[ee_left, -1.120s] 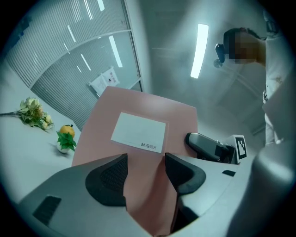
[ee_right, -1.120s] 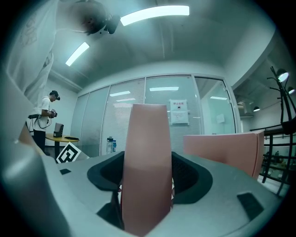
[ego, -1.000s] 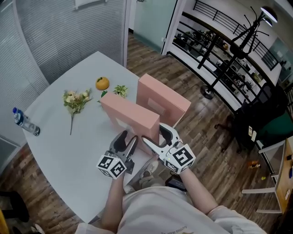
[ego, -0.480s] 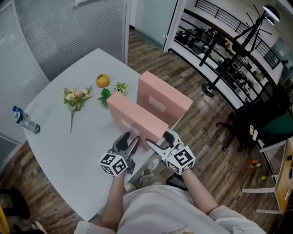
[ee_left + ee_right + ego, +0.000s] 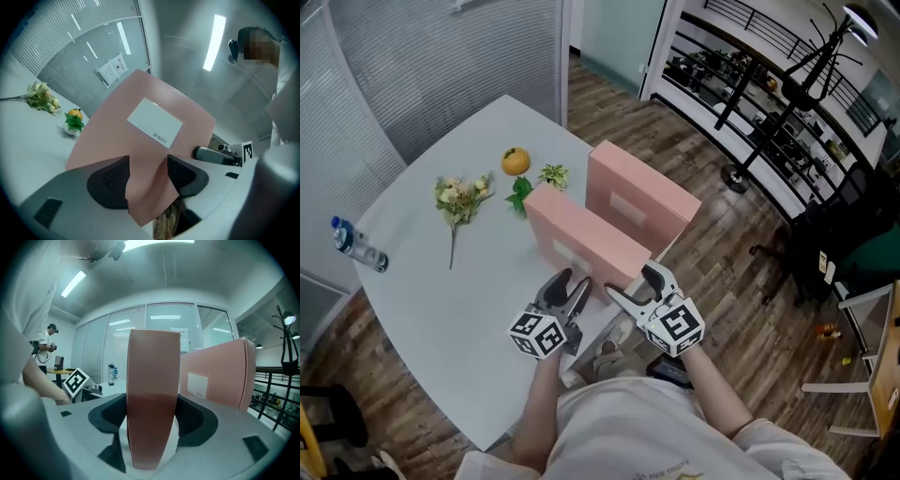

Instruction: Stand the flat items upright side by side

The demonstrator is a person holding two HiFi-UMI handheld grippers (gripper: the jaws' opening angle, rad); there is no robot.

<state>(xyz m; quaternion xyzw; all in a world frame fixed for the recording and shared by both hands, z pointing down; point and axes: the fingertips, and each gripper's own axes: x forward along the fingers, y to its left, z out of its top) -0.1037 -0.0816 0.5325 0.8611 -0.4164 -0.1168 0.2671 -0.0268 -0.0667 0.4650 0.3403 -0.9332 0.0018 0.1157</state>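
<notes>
1. Right gripper view shows the jaws of the right gripper (image 5: 152, 420) closed on the two broad faces of the nearer flat pink cardboard box (image 5: 152, 376), which stands edge-on and upright between them
2. The left gripper (image 5: 147, 178) has its jaws clamped on a lower corner of the same box, whose white label (image 5: 154, 123) shows on the broad face beyond those jaws
3. The second flat pink cardboard box (image 5: 218, 371) stands upright beyond the right jaws and to their right, near the held box but apart from it, with the faces roughly parallel
4. Under both pairs of jaws lies the white table (image 5: 441, 300); I cannot tell whether the held box's bottom edge rests fully on it
5. Step in hand, as I judge it: settling the held box on its long edge beside its standing neighbour
6. The next move calls for making sure the box bears squarely on the table, then opening both pairs of jaws gently and together, and drawing them straight back so that no pad drags the box over
</notes>
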